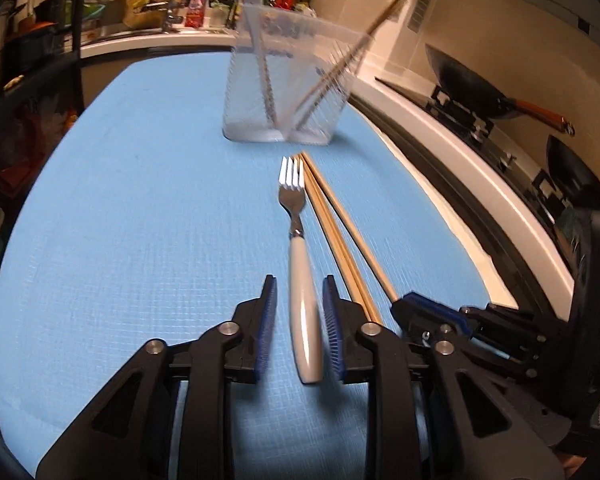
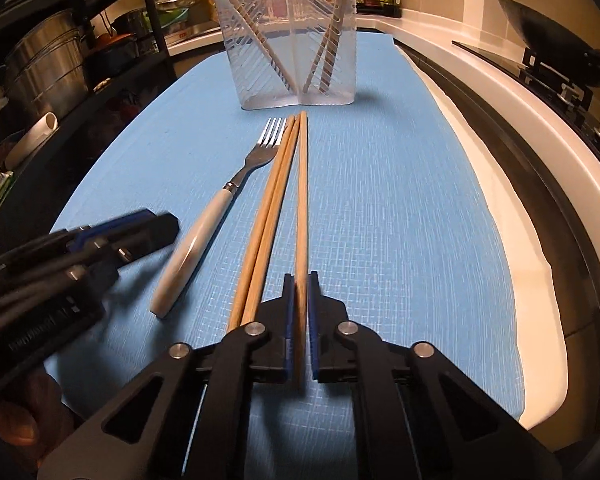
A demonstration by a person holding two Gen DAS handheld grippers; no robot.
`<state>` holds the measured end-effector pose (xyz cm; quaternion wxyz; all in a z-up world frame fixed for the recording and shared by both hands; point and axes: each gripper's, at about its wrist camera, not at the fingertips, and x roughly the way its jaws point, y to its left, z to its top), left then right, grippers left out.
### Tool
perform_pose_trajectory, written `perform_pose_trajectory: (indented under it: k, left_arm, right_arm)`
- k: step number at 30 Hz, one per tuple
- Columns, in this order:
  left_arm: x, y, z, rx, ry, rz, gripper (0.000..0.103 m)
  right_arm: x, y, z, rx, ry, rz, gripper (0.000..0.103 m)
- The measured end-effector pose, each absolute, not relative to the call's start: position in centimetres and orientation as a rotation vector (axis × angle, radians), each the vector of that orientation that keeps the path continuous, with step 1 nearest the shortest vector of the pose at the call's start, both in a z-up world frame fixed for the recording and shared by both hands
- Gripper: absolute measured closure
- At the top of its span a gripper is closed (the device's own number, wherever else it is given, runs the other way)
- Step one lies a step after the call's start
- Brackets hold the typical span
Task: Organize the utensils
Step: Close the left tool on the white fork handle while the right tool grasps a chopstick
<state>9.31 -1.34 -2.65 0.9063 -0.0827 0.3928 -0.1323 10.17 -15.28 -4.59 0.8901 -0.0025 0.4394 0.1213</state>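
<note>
Here, two handheld grippers work side by side low over a blue mat (image 1: 140, 200). The left gripper (image 1: 300, 320) has its jaws spread, one on each side of a fork's (image 1: 300, 280) white handle with a clear gap on both sides, so it seems lined up to grasp but is not yet gripping. The right gripper (image 2: 300, 312) has its jaws nearly together around the near end of a single wooden chopstick (image 2: 302, 200); whether the pads actually press it I cannot tell.

Two more chopsticks (image 2: 272, 200) lie touching each other between the fork and the single one. The fork has silver tines and a cream handle. All point toward a clear, slotted plastic utensil holder (image 2: 292, 48) standing farther along the mat, probably their destination. It is divided inside and already holds several chopsticks leaning against its walls.
</note>
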Motion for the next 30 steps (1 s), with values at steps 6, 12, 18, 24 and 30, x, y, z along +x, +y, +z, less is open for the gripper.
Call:
perform_pose_trajectory:
  k: [6, 12, 18, 24, 30]
  left_arm:
    - [9.3, -2.8, -3.6, -0.096, 0.818, -0.245, 0.073]
    - [9.2, -3.6, -3.9, -0.037, 0.805, -0.217, 0.073]
    - [8.9, -3.7, -3.9, 0.007, 0.791, -0.19, 0.082]
    - [8.6, -2.5, -3.9, -0.027, 0.788, -0.15, 0.085]
    - [7.9, -1.5, -4.0, -0.06, 0.78, -0.094, 0.085]
  right_arm:
    - [9.8, -16.0, -4.4, -0.01, 0.902, 0.202, 0.097]
    - [9.6, -16.7, -4.4, -0.006, 0.901, 0.164, 0.097]
    - [9.7, -16.8, -4.5, -0.006, 0.899, 0.146, 0.096]
    - [9.5, -16.8, -4.6, -0.002, 0.893, 0.141, 0.095]
    - [8.7, -16.8, -4.6, -0.001, 0.884, 0.131, 0.095]
